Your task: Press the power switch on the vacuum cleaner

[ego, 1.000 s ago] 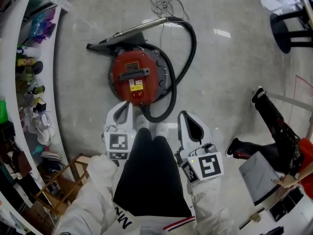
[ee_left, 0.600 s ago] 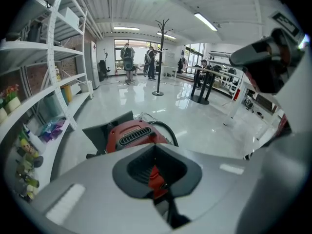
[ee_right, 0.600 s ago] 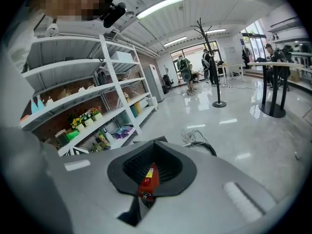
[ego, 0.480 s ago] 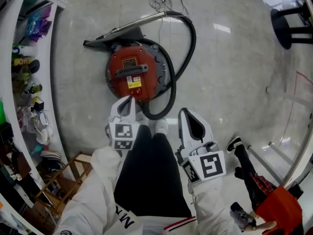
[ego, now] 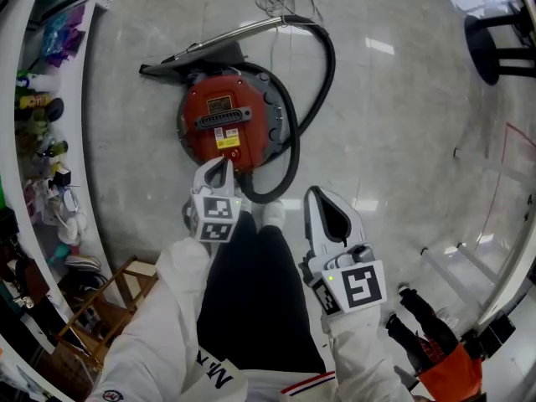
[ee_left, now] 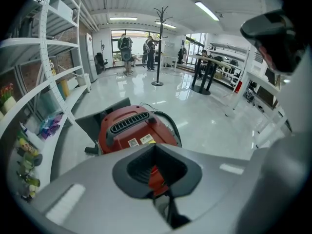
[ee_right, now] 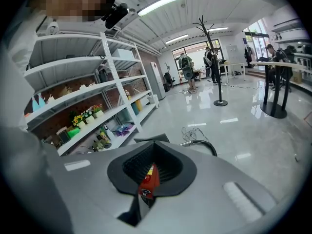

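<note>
A round red vacuum cleaner (ego: 226,120) lies on the pale floor, with a black hose (ego: 322,65) looping round it and its floor nozzle (ego: 191,57) at the far side. A small red switch (ego: 234,152) sits under a yellow label on its near edge. My left gripper (ego: 220,169) is shut, its tips right at that near edge beside the switch; whether they touch it I cannot tell. In the left gripper view the vacuum cleaner (ee_left: 130,129) fills the middle. My right gripper (ego: 316,198) is shut, empty, and held back over the floor right of the hose.
White shelves (ego: 38,141) with small items run along the left, and a wooden frame (ego: 109,308) stands below them. A tangled cable (ego: 280,7) lies beyond the vacuum. A black stool base (ego: 494,48) is top right. A person (ego: 435,350) is at the bottom right.
My left gripper has moved forward to the vacuum's near edge. The right gripper has hardly moved. The person at the right has shifted toward the bottom right corner.
</note>
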A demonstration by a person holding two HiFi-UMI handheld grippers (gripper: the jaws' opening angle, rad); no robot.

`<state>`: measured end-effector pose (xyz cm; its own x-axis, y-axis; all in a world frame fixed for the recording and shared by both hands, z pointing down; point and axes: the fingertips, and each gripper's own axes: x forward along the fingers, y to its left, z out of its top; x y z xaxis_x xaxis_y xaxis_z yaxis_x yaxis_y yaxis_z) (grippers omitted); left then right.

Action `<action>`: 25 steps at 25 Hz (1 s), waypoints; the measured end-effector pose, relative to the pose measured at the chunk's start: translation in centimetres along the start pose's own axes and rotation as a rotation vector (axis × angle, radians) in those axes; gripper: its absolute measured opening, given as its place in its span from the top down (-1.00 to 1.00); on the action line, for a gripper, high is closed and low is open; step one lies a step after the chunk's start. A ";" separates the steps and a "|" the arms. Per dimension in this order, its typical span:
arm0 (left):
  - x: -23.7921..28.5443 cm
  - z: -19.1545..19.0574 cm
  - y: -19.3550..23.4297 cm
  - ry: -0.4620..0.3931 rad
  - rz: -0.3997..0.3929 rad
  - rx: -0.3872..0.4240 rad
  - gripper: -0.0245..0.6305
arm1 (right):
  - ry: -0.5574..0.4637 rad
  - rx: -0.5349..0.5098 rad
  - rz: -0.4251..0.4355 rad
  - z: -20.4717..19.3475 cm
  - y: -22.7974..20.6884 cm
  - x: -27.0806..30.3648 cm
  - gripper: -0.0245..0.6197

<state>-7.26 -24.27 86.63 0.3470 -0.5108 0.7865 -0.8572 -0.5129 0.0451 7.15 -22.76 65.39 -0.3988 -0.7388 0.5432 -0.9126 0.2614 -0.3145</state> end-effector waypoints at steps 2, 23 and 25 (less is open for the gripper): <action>0.5 -0.6 0.0 0.016 0.003 0.012 0.93 | 0.001 0.003 -0.002 -0.1 -0.1 0.0 0.92; 3.0 -1.5 -0.1 0.074 0.018 0.046 0.93 | 0.029 0.025 -0.006 -1.2 -0.9 0.0 0.92; 3.2 -1.5 -0.1 0.075 0.017 0.047 0.93 | 0.030 0.025 -0.005 -1.2 -0.9 0.1 0.92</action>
<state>-6.64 -24.84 90.09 0.3015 -0.4677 0.8309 -0.8432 -0.5375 0.0034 7.82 -22.31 66.70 -0.3974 -0.7207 0.5680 -0.9120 0.2418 -0.3314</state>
